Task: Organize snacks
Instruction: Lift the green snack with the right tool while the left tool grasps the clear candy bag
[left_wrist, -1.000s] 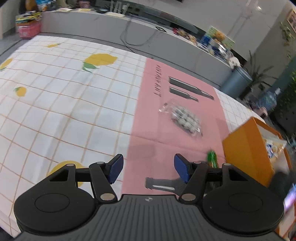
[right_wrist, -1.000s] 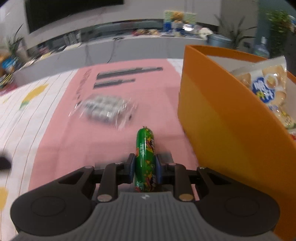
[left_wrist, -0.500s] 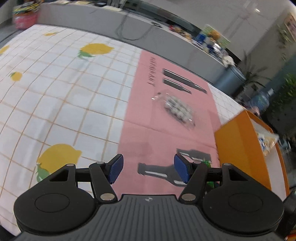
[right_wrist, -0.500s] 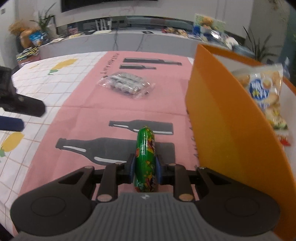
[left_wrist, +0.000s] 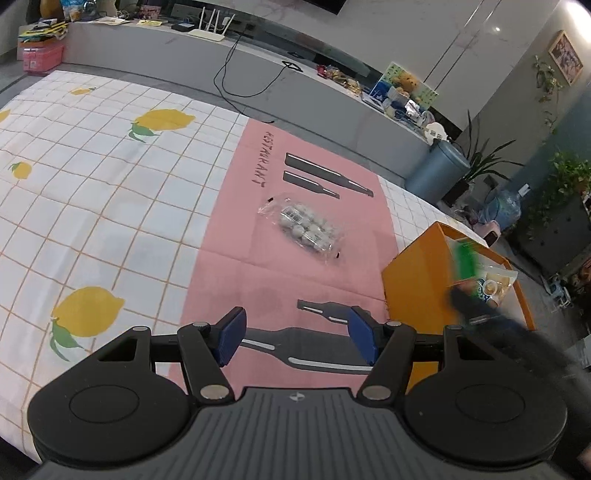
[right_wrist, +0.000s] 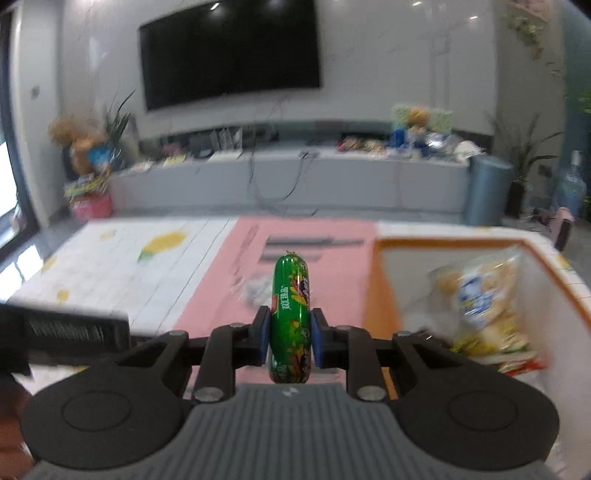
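My right gripper (right_wrist: 290, 338) is shut on a green sausage stick (right_wrist: 291, 310) and holds it raised, just left of the orange box (right_wrist: 373, 295). The box holds a biscuit bag (right_wrist: 480, 295). In the left wrist view the same sausage (left_wrist: 464, 258) shows blurred above the orange box (left_wrist: 413, 273), with the right gripper (left_wrist: 480, 314) a dark blur. My left gripper (left_wrist: 295, 338) is open and empty above the pink mat. A clear bag of wrapped candies (left_wrist: 306, 227) lies on the pink mat (left_wrist: 236, 221).
The table has a white lemon-print cloth (left_wrist: 92, 192). A grey bench (left_wrist: 258, 88) with clutter and cables runs behind the table. A grey bin (left_wrist: 436, 173) and plants stand at the back right. A TV (right_wrist: 229, 51) hangs on the wall.
My right gripper has lifted the sausage off the mat and risen level with the orange box's rim. My left gripper has pulled back a little and stays open.
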